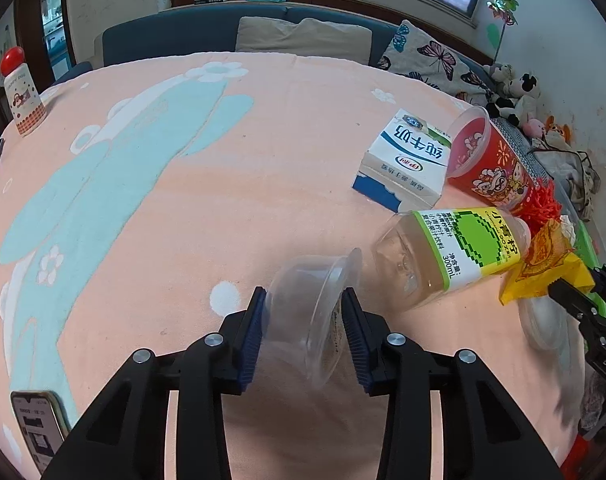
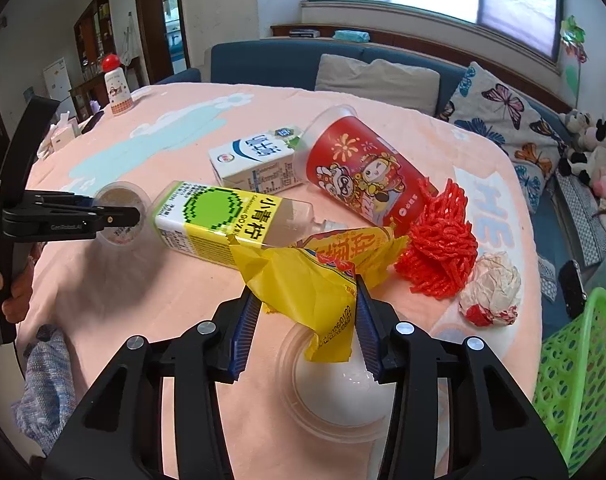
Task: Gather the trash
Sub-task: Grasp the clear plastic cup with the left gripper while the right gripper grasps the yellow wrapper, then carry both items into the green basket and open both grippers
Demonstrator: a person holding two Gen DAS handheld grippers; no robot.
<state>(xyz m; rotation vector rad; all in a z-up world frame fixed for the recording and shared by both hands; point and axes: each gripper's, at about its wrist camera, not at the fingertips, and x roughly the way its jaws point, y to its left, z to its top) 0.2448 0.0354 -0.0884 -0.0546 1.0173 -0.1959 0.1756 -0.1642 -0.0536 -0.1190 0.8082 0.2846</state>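
While clamped in the left hand-held gripper (image 1: 303, 304), clear cup (image 1: 315, 300) sideways, mouth rightward toward bottle (image 1: 451, 252).

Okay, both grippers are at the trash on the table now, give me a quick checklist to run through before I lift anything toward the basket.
1. Left gripper has the clear plastic cup between its pads, which touch its sides: ok.
2. Right gripper has the yellow wrapper between its pads: ok; firm hold: cannot tell.
3. Wrapper free of neighbours: not ok, it lies over the lime drink bottle.
4. Cup clear of that bottle: cannot tell, its rim sits very close.
5. Green basket in view at the table's right edge: ok.
6. White lid under the wrapper not caught: cannot tell.
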